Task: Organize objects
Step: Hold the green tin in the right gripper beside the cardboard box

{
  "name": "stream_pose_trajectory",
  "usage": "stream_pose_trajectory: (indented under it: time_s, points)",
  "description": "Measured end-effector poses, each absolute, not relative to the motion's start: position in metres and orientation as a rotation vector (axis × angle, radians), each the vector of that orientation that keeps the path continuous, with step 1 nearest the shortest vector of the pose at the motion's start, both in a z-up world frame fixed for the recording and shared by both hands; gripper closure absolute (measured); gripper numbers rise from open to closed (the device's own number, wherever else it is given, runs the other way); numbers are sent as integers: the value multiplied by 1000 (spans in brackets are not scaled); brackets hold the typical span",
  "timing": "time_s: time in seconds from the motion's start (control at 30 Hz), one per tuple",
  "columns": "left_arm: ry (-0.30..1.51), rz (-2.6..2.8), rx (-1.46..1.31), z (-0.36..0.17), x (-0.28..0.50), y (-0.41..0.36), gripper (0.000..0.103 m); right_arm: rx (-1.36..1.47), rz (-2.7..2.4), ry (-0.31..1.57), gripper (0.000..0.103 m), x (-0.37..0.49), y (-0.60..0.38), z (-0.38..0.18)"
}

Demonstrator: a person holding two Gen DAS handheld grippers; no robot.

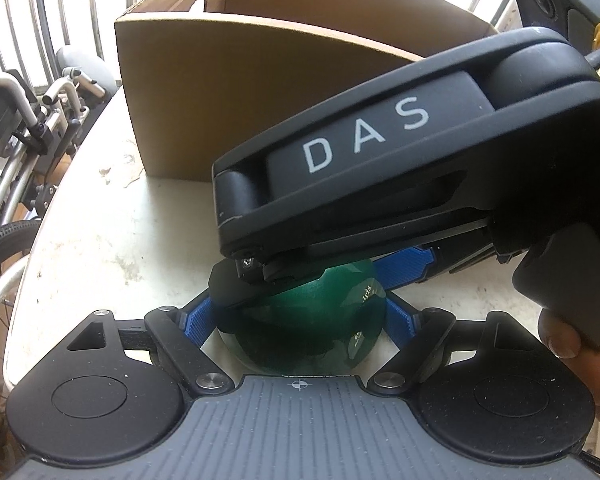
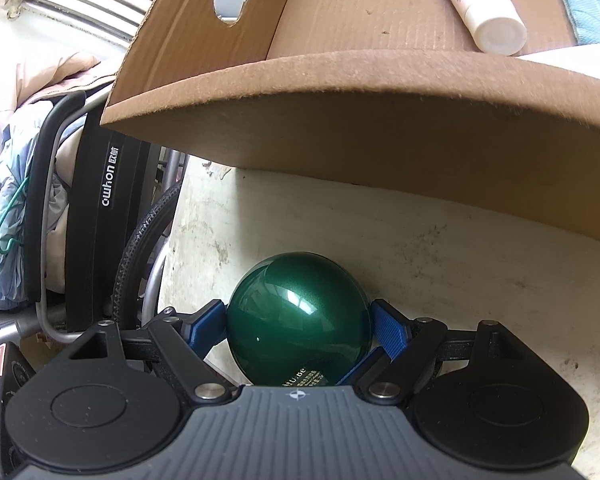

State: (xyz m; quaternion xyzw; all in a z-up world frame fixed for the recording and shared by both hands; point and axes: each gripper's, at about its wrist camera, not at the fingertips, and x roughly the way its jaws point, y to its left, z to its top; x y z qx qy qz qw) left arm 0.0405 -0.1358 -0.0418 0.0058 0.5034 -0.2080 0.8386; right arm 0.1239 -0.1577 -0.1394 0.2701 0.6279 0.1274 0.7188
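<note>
Where writing can be read, white letters "DAS" run along the right tongs' (image 1: 328, 280) black body in the left wrist view, and "cwhon" stands on a black wheelchair backrest (image 2: 112, 176) beside the table (image 2: 460, 280); gold print on the green ball (image 2: 298, 320) is too small to read. A white tube (image 2: 480, 4) lies inside the cardboard box (image 2: 340, 128), whose near wall rises just behind the ball, leaving only a narrow strip of bare table there. The table's edge lies near the ball's left. Both tongs stand wide, and the right tongs' blue pads (image 2: 388, 332) press the ball's sides. The left tongs (image 1: 300, 320) flank the same ball; whether they grip it, I cannot tell.
</note>
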Motion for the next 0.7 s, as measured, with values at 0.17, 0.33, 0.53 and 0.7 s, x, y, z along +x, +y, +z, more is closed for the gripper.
stream_pose_trajectory:
  time_s: [0.17, 0.33, 0.53, 0.7]
  points:
    - [1070, -433, 5, -39, 41, -142, 20, 589, 282, 1390, 21, 125, -155, -138]
    - [1072, -429, 2, -32, 44, -161, 20, 587, 287, 1391, 21, 126, -153, -135]
    - [1067, -422, 0, -19, 49, -186, 20, 591, 290, 1390, 21, 127, -152, -128]
    - [1062, -415, 3, -8, 54, -209, 20, 590, 296, 1385, 21, 128, -151, -124]
